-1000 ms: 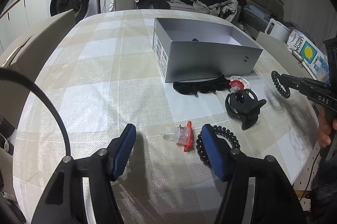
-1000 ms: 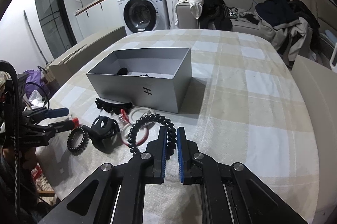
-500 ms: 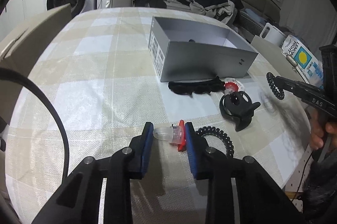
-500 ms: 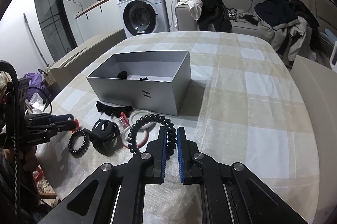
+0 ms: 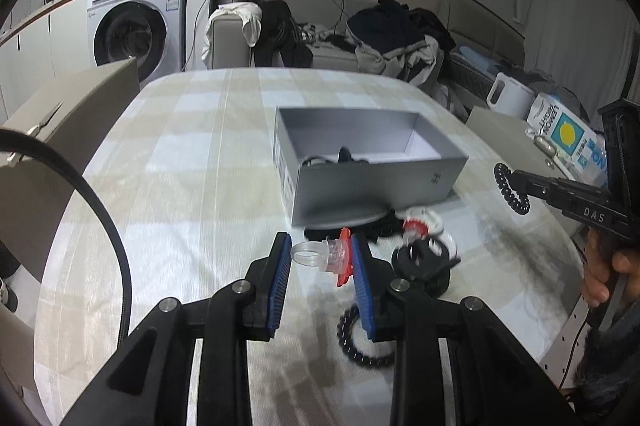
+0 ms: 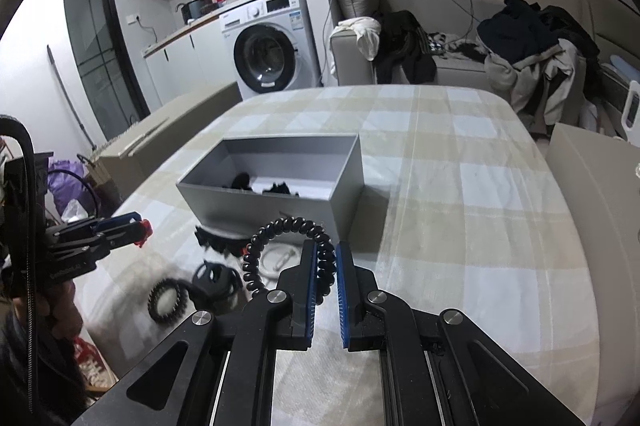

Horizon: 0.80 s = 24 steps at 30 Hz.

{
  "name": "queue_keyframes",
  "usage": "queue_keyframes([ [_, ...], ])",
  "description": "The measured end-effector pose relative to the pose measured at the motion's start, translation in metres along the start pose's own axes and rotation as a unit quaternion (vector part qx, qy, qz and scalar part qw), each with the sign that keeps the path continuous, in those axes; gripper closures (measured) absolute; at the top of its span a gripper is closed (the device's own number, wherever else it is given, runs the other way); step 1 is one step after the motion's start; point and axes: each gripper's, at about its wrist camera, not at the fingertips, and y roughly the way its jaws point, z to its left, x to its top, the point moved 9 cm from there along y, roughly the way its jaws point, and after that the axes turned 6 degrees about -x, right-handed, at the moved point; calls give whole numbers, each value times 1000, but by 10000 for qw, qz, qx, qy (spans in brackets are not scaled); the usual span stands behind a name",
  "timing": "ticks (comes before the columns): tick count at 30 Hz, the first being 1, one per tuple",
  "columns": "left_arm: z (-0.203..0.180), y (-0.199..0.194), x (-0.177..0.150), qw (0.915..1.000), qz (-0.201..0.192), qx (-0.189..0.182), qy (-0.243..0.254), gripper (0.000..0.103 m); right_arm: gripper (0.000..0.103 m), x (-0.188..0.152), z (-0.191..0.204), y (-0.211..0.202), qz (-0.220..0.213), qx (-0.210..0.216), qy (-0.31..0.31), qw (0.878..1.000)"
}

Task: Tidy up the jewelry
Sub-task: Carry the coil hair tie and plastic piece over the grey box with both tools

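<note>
Left wrist view: your left gripper (image 5: 320, 258) is clamped on a clear plastic ring with a red top (image 5: 326, 258), held above the checked tablecloth (image 5: 192, 194) just short of the open grey rectangular box (image 5: 360, 178). Your right gripper (image 6: 323, 280) pinches a black spiral hair tie (image 6: 280, 242) between nearly closed fingers, lifted near the box's front wall. A second black coil tie (image 5: 360, 338), a black claw clip (image 5: 424, 266) and white rings (image 5: 420, 222) lie on the cloth before the box.
</note>
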Motion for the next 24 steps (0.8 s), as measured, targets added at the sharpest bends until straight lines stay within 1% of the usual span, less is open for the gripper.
queue_keyframes([
  [4,-2,4,11,9999,-65,23,74,79,95,12,-1,-2,-107,0,97,9999],
  [11,-8,2,34,9993,-319,27,209,79,95,33,1,-9,-353,5,122,9993],
  [18,-9,6,58,9983,-510,22,275,79,95,52,2,-7,-475,45,118,9988],
  [24,-9,11,67,9979,-580,11,274,79,95,63,3,-2,-526,84,120,9985],
])
